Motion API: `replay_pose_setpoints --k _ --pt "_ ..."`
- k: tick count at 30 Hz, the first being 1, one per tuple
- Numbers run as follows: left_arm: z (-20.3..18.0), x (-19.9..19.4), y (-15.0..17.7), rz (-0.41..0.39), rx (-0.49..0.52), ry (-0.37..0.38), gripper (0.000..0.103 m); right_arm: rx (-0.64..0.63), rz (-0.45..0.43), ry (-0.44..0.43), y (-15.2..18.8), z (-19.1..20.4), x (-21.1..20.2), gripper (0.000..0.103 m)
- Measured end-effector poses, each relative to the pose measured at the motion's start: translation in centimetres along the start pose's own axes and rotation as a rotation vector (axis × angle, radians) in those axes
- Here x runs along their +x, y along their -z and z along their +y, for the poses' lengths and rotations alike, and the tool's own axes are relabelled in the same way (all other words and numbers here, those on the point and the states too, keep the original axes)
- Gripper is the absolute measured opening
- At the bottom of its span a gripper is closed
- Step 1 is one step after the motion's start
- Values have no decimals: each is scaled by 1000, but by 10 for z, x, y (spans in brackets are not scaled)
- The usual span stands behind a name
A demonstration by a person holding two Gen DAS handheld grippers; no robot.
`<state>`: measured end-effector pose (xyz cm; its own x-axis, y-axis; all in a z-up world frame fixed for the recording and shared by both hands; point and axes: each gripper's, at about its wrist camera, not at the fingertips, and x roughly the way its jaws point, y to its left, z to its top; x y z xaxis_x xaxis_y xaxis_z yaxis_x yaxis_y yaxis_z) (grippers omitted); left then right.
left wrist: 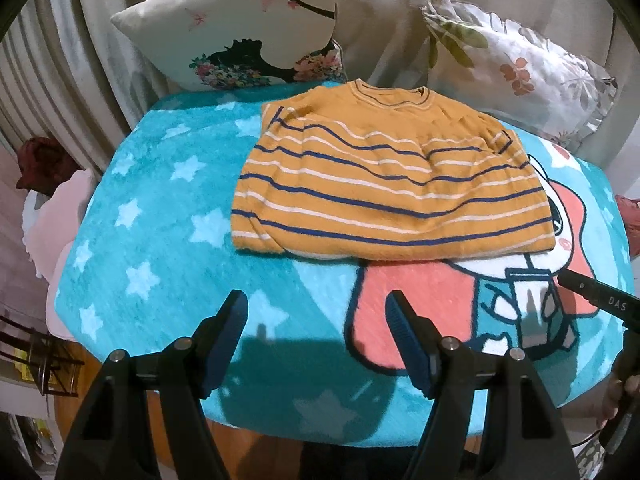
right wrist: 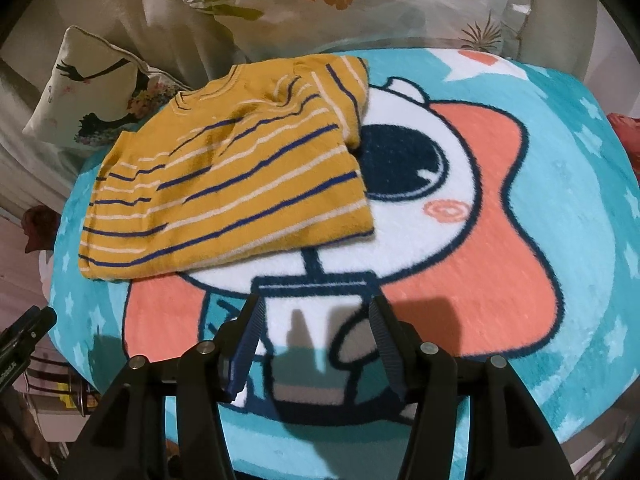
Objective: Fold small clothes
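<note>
While mustard striped knit shirt (left wrist: 384, 184) lies part-folded on turquoise cartoon fleece blanket (left wrist: 160, 240), left gripper (left wrist: 316, 340) and right gripper (right wrist: 316, 340) hover wide, empty; next likely: grasp hem, fold toward collar.

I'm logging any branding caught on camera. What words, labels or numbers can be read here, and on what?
"DAS": white letters on the black body of the right tongs, at the left wrist view's right edge; the lettering may run on out of view.
White lettering on the black body of the left tongs, at the right wrist view's left edge: too blurred to read.
Striped shirt, blanket, pillows: pictures only, no text.
</note>
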<state>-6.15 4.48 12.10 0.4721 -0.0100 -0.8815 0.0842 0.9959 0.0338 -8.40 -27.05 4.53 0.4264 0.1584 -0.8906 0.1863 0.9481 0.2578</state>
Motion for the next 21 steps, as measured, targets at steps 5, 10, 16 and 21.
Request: replay_pose_setpoints --k 5,10,16,21 --pt "-4 -4 5 -3 0 -1 70 3 -2 -4 4 -5 -4 60" --pt "-9 -6 11 3 -2 5 71 -2 -2 -5 11 -8 -7 61" --pt "-13 -6 21 13 -7 1 71 5 1 -1 21 -19 -10 62" --pt "-13 -3 27 28 -6 -1 71 27 14 -2 28 -28 -8 63"
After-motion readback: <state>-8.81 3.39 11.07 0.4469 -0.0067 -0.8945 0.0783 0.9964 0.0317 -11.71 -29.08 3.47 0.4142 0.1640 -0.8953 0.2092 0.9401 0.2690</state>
